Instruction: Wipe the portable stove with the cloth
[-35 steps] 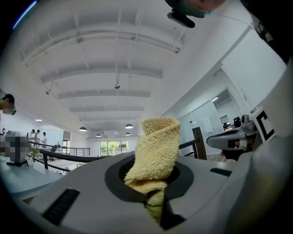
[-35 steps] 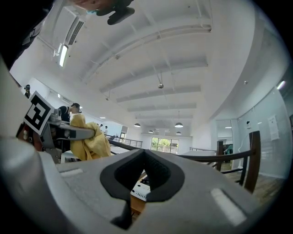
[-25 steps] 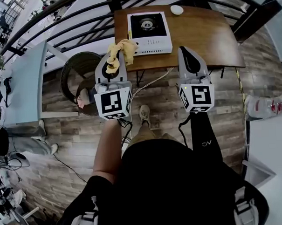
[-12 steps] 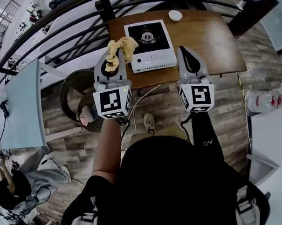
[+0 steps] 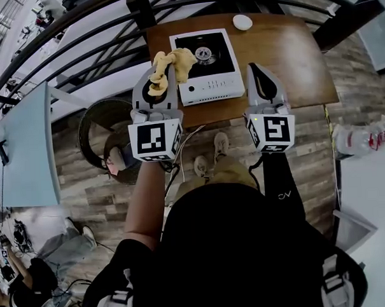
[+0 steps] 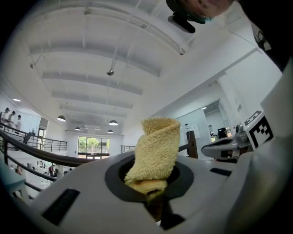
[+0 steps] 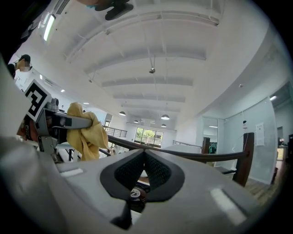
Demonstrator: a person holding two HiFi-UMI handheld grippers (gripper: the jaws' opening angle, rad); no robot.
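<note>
The portable stove (image 5: pixel 205 59), white with a black top and one burner, sits on a wooden table (image 5: pixel 284 56) in the head view. A yellow terry cloth (image 5: pixel 168 68) hangs bunched from my left gripper (image 5: pixel 159 80), whose jaws are shut on it, over the stove's left front corner. In the left gripper view the cloth (image 6: pixel 155 151) rises twisted out of the left gripper (image 6: pixel 152 182). My right gripper (image 5: pixel 257 74) hovers by the stove's right front corner, shut and empty. The right gripper view shows the right gripper (image 7: pixel 144 159) closed and the cloth (image 7: pixel 84 132) at left.
A small white dish (image 5: pixel 242 21) lies at the table's back edge. A black railing (image 5: pixel 79 40) curves past the table's left. A round wicker basket (image 5: pixel 105 125) stands on the plank floor left of the table. A cable (image 5: pixel 191 127) trails below the table edge.
Both grippers have come closer to the table. The cloth in the left gripper now overlaps the stove's left edge instead of hanging short of it.
</note>
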